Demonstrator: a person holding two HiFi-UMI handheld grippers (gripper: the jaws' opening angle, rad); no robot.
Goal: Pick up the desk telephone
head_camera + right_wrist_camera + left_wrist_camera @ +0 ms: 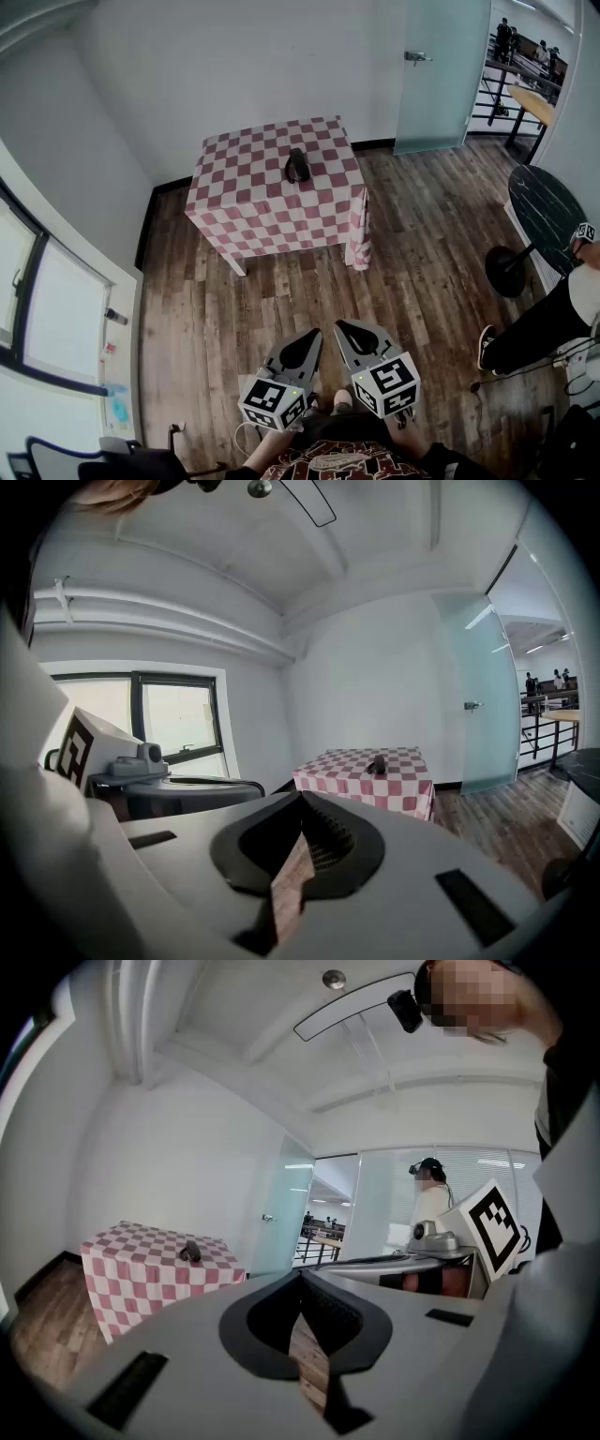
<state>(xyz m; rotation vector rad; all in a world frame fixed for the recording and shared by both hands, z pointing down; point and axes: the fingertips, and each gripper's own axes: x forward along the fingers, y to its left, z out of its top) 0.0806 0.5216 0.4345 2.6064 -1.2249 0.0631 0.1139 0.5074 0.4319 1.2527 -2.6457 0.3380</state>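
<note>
Step in hand: approach, with no reach begun yet.

Left hand-held gripper [314, 335]: jaws together at the tips, nothing between them. Its own view shows only wooden floor [422, 244] through the slot behind the tips.
Right hand-held gripper [342, 329]: jaws likewise together, empty.
Both are held close in front of the body, side by side, pointing roughly level with a slight downward tilt toward the far side of the room.

Telephone [297, 165]: a small dark object lying on the counter [253, 220], which wears a pink-and-white checked cloth. It sits near the middle of the top, somewhat toward the far edge. Nothing else shows on the cloth. The counter stands against the white wall, well apart from both hand-held grippers, with open floor between. Too small in every view to tell handset from base, or which way it lies.

A second person [548, 323] is at the right beside a round dark table [548, 211], clear of the straight path.

Judgement: the task is at its very start.

Next move calls for:
- walking forward across the floor until the counter is within reach;
- opening the jaws of whichever hand-held gripper will take the telephone, since neither can take it as it stands;
- once close, checking the telephone's shape and orientation to choose where the jaws should straddle it;
- then closing and lifting.
</note>
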